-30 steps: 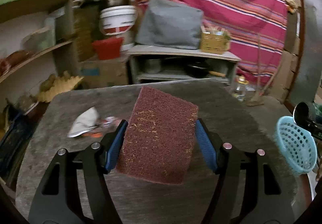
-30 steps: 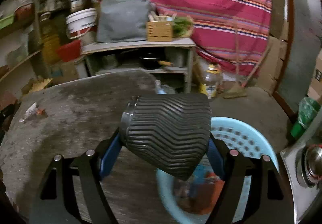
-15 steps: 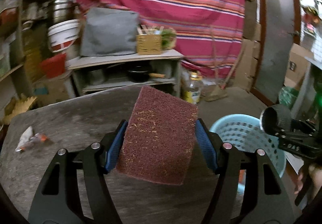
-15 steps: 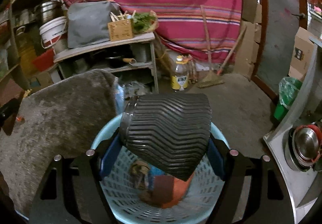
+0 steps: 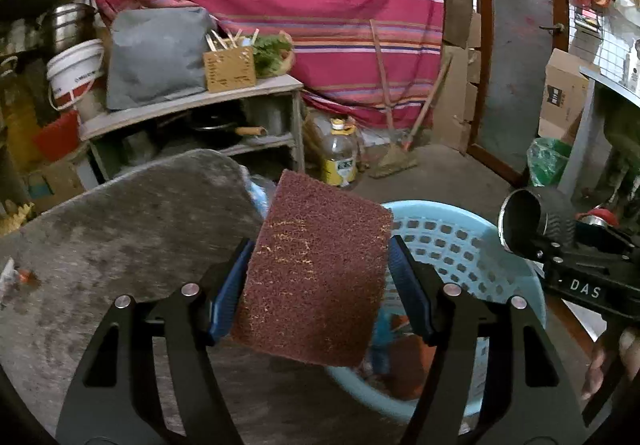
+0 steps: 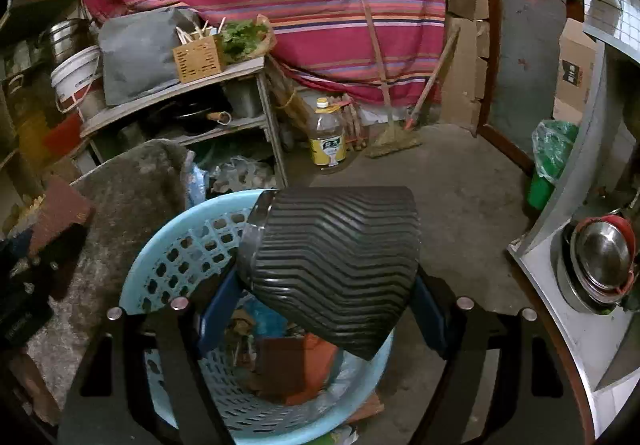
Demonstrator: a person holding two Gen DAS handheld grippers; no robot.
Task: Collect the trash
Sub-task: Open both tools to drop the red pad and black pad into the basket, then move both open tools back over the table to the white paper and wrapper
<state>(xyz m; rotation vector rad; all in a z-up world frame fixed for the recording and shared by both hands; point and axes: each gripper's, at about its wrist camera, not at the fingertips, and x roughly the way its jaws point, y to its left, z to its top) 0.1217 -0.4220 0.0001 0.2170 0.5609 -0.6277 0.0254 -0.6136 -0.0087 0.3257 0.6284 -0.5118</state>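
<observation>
The blue basket (image 6: 168, 245) stands open-topped just beside the grey table (image 5: 120, 245); its floor is partly taken up by wrappers and scraps (image 6: 288, 361), the upper part unfilled. Above its mouth the way is crowded: the ribbed black cup (image 6: 340, 265) in the right gripper (image 6: 320, 309) and the maroon scouring pad (image 5: 316, 269) in the left gripper (image 5: 320, 285) sit close together. Right of the basket the concrete floor (image 6: 460, 205) is bare up to the metal counter (image 6: 560, 285).
</observation>
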